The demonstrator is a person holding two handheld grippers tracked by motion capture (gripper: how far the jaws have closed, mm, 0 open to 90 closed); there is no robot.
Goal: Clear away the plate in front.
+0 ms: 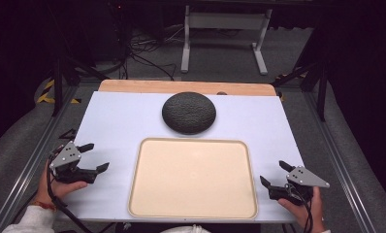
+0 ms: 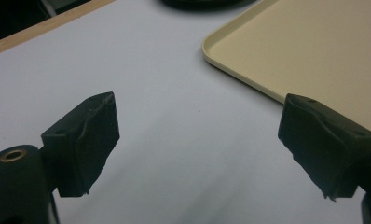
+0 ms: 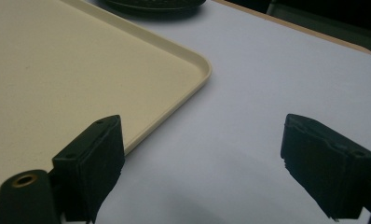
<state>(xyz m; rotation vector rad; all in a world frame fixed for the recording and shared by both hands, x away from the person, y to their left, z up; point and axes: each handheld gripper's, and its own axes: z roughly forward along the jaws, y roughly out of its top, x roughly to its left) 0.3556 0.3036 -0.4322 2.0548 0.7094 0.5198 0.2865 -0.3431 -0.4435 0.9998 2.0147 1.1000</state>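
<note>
High view: beige tray (image 1: 193, 178) lower centre, dark round pad (image 1: 188, 112) above it; left hand-held gripper (image 1: 94, 158) and right hand-held gripper (image 1: 274, 173) both spread, empty.

The person's left hand (image 1: 60, 187) holds the left tool (image 1: 95, 158) at the near left of the desk (image 1: 118, 116), its jaws spread wide apart and pointing right and slightly far, with nothing between them. The right hand (image 1: 305, 206) holds the right tool (image 1: 274, 174) at the near right, jaws likewise wide apart and empty, pointing left and far. Both forearms come in from the near edge, a white sleeve (image 1: 28, 221) on the left one
</note>
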